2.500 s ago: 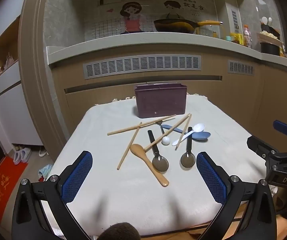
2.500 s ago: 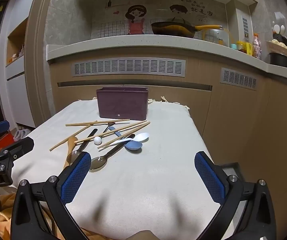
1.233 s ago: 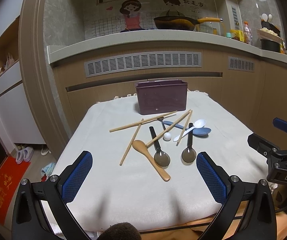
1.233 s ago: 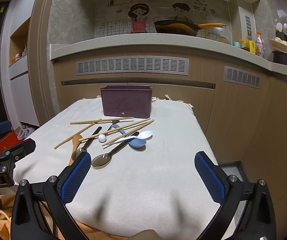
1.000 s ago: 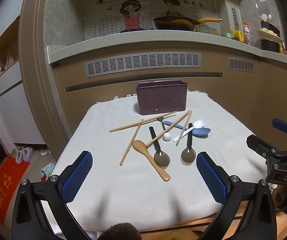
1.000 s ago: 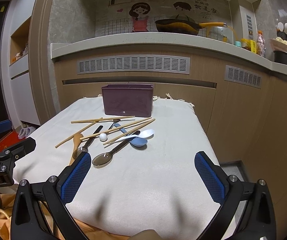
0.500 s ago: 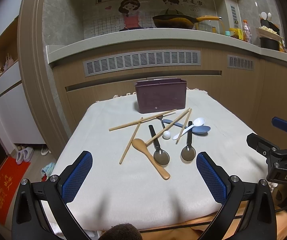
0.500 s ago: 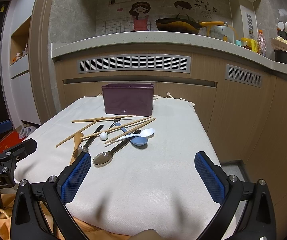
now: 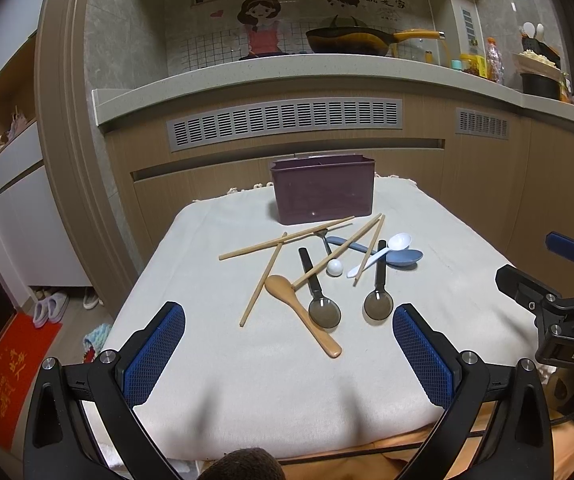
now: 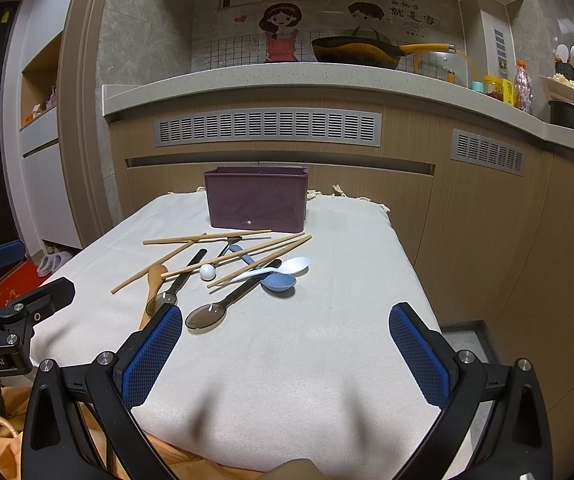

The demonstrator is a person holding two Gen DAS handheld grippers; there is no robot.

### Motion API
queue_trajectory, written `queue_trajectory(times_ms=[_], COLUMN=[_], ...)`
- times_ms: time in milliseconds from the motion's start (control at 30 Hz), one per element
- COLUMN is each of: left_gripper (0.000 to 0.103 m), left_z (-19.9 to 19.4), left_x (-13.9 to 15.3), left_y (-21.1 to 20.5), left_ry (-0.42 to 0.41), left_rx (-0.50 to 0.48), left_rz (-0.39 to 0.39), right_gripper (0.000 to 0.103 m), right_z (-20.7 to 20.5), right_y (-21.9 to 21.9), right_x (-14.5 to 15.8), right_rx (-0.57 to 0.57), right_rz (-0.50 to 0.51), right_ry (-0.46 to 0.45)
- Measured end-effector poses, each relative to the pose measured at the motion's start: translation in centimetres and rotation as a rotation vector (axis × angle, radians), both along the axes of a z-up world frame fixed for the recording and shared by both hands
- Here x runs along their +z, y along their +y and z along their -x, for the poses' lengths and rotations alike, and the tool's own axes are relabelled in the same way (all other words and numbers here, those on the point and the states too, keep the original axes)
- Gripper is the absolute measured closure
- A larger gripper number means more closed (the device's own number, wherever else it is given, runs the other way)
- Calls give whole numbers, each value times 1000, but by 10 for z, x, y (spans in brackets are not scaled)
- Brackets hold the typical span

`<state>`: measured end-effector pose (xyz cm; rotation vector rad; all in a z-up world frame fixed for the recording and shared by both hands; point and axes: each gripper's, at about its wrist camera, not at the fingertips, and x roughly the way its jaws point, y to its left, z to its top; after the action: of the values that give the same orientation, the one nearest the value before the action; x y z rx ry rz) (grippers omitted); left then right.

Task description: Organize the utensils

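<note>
Fingers (image 9: 155,354) of both grippers spread wide, holding nothing.
Sorting is not begun; next likely calls for reaching the chopsticks (image 9: 287,238) before the purple bin (image 9: 322,190).

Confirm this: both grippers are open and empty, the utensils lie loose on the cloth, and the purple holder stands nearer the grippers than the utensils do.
One point is wrong: the purple holder stands beyond the utensils, at the cloth's far end. The left wrist view shows it behind the chopsticks and spoons. The left gripper and right gripper are open and empty.
</note>
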<state>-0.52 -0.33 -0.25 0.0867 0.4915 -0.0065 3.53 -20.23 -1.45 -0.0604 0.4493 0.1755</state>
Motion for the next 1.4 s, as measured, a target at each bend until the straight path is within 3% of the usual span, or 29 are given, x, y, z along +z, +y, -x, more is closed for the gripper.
queue_trajectory(times_ms=[667, 833, 1200, 1400], left_gripper=[0, 0, 0, 0], left_z=[-4, -9, -49, -86], left_x=[6, 13, 31, 29], left_y=[1, -1, 15, 22], left_ry=[-13, -34, -88, -51], left_rx=[2, -7, -15, -64], left_rz=[-1, -9, 32, 35], right_gripper=[0, 0, 0, 0], right_z=[1, 0, -29, -60], right_y=[0, -1, -4, 1], right_x=[0, 7, 24, 23], right_rx=[-2, -23, -46, -30], right_rz=[0, 19, 13, 29], right_ry=[-3, -40, -99, -64])
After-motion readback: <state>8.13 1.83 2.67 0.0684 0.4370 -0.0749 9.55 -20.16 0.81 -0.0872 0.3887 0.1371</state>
